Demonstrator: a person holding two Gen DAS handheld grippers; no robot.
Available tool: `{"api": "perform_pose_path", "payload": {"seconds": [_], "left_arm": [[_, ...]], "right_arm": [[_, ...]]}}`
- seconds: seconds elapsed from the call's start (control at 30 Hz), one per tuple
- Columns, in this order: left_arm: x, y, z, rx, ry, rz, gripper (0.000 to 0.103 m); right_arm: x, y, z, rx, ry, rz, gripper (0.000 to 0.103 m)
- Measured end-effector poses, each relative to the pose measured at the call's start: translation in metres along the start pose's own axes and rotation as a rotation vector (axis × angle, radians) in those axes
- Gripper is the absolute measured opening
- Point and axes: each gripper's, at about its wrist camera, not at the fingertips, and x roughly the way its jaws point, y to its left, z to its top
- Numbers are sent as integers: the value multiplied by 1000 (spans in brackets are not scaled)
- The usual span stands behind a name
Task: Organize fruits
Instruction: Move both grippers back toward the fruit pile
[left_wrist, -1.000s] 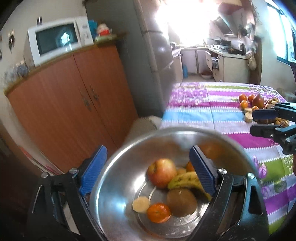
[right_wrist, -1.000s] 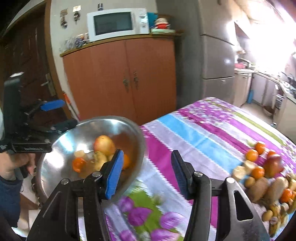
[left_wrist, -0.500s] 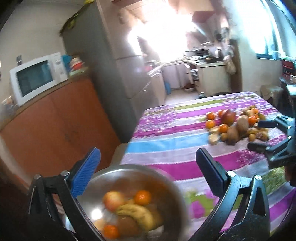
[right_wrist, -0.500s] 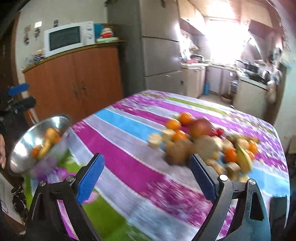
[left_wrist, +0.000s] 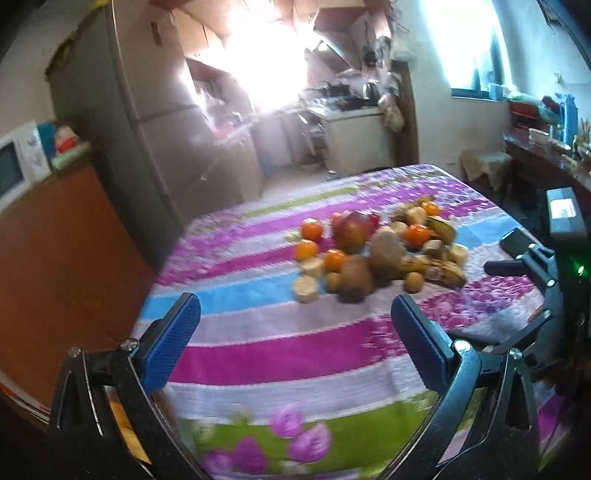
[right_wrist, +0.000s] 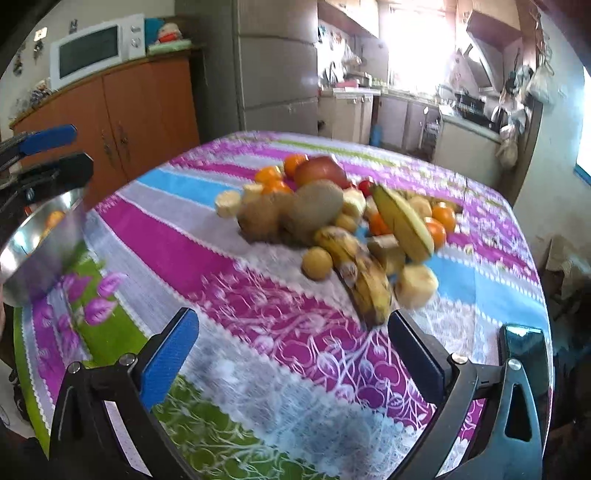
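A pile of fruit (left_wrist: 376, 251) lies in the middle of the striped tablecloth (left_wrist: 280, 350): a red apple (right_wrist: 321, 171), brown kiwis (right_wrist: 317, 210), bananas (right_wrist: 365, 280), oranges (left_wrist: 312, 230) and banana slices (left_wrist: 306, 288). My left gripper (left_wrist: 295, 339) is open over the cloth, short of the pile, with nothing between its fingers. My right gripper (right_wrist: 293, 350) is open too, its fingertips just short of the bananas. A steel bowl (right_wrist: 40, 251) with fruit in it tilts at the table's left edge, under the left gripper (right_wrist: 48, 155). What holds the bowl is hidden.
An orange cabinet (right_wrist: 147, 110) with a microwave (right_wrist: 92, 51) on it stands left of the table, and a grey fridge (right_wrist: 277, 66) behind it. The kitchen counter (right_wrist: 461, 125) lies beyond the far edge. Bare cloth stretches between both grippers and the pile.
Both views have swung from the bowl to the fruit pile. The bowl has dropped out from between my left fingers. My right gripper has come closer to the bananas.
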Motion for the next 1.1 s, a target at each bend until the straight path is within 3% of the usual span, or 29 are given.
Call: {"api": "perform_pose_path", "payload": {"seconds": [0.1,0.2,0.27,0.37,0.5,0.6,0.63,1.1], "left_arm": [[36,-6,-11,-84,97,-97,103],[69,-2,-34,-172,210,-155,103],[87,3,-50,-228,269,-170,103],[103,11,-65,-282,333,-177,103],[102,13,-64,-288,336,-169,103],[104,-5,-64,-194,379,-86,103],[104,-7,-63,-193,377,-92,103],[109,-2,-58,-268,346,-24,103]], "right_arm": [[14,-2,-3,14,67,-9,103],[31,-2,-9,10,171,-79,103],[40,-2,-12,5,226,-126,103],[43,-7,-15,40,237,-90,103],[44,-8,-16,61,239,-87,103],[44,-7,-17,76,235,-100,103],[44,-7,-16,83,233,-106,103],[48,-6,-11,118,233,-134,103]]}}
